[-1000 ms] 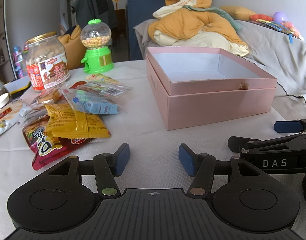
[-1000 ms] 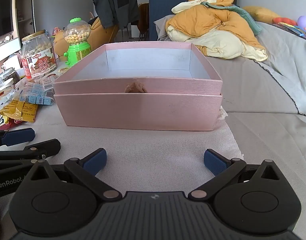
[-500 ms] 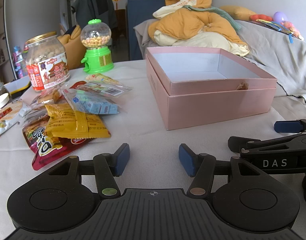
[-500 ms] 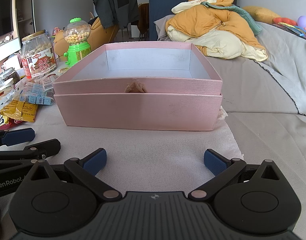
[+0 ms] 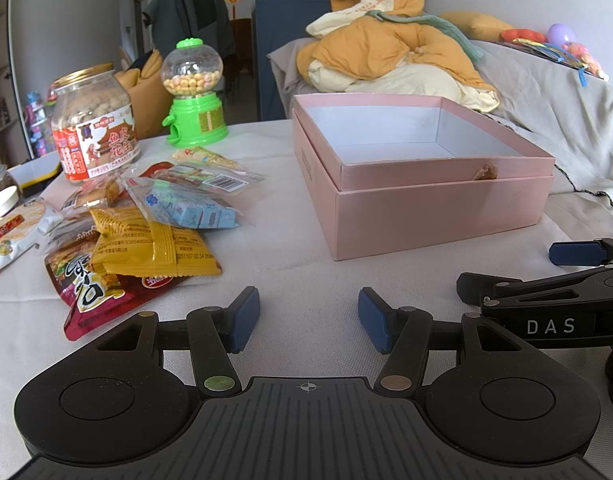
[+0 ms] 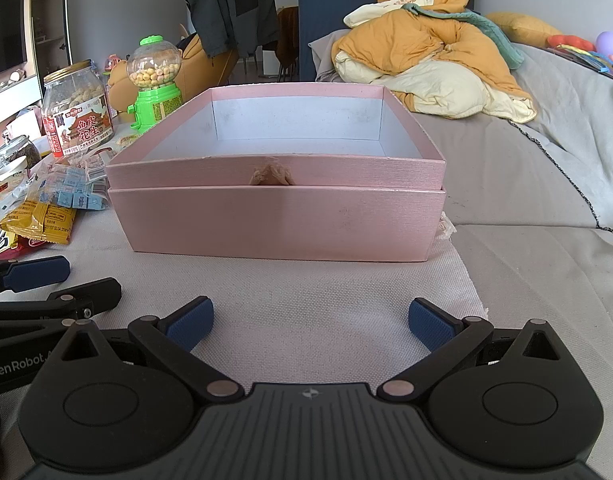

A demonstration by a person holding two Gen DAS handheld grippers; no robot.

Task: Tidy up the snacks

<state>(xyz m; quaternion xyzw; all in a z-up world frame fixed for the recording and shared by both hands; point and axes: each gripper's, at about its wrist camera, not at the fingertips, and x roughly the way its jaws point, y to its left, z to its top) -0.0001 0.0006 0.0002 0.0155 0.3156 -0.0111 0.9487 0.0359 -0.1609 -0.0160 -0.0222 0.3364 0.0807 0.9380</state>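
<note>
The left gripper (image 5: pixel 309 320) sits low over the white cloth (image 5: pixel 290 272), its blue pads spread apart with nothing between them. The right gripper (image 6: pixel 309 322) is likewise spread wide and holds nothing; in the left view its black body lies at 3 o'clock.

The pink box (image 5: pixel 422 184) stands open at 1 o'clock in the left view and dead ahead at 12 o'clock in the right view, its white inside bare. A small torn patch (image 6: pixel 270 176) marks the near rim.

The snacks lie in a loose heap at 10 o'clock in the left view: a yellow packet (image 5: pixel 154 248) rests on a red packet (image 5: pixel 94 292), with a clear bag of blue pieces (image 5: pixel 190 210) just behind. Farther back stand a peanut jar (image 5: pixel 94 120) and a green candy dispenser (image 5: pixel 194 96), well apart from the box.
</note>
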